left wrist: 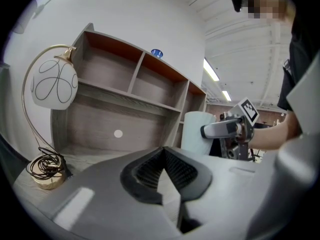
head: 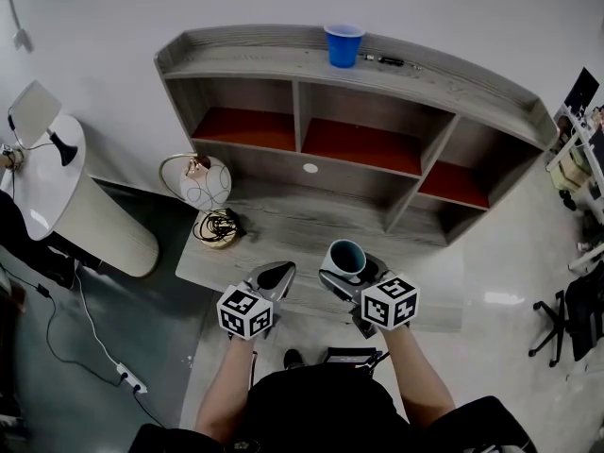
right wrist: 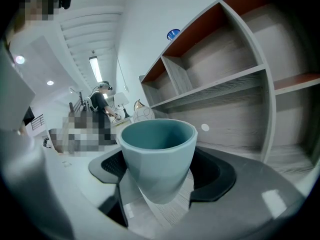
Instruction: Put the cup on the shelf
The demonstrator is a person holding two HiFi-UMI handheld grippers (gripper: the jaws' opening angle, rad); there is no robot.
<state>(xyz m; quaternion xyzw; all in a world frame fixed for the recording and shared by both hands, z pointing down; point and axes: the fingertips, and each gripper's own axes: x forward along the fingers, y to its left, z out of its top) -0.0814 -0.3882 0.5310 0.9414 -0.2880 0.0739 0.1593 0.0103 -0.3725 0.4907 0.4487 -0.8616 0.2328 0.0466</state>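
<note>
Picked up, not yet placed: cup (head: 344, 258) clamped upright between the pads of the right tongs (head: 348, 268), low over the front of the tabletop (head: 283, 225), well short of the shelf (head: 283, 64). Probably left to do: carry forward, set down in 1 of the 3 bays, release. Left tongs (head: 274, 276) clenched on nothing, just beside. Blue cup (head: 343, 43) atop the shelf.

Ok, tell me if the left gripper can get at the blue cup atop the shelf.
Probably yes: nothing stands between the left gripper and the blue cup on the shelf's top board. Its jaws are shut, though, and must open first.
</note>
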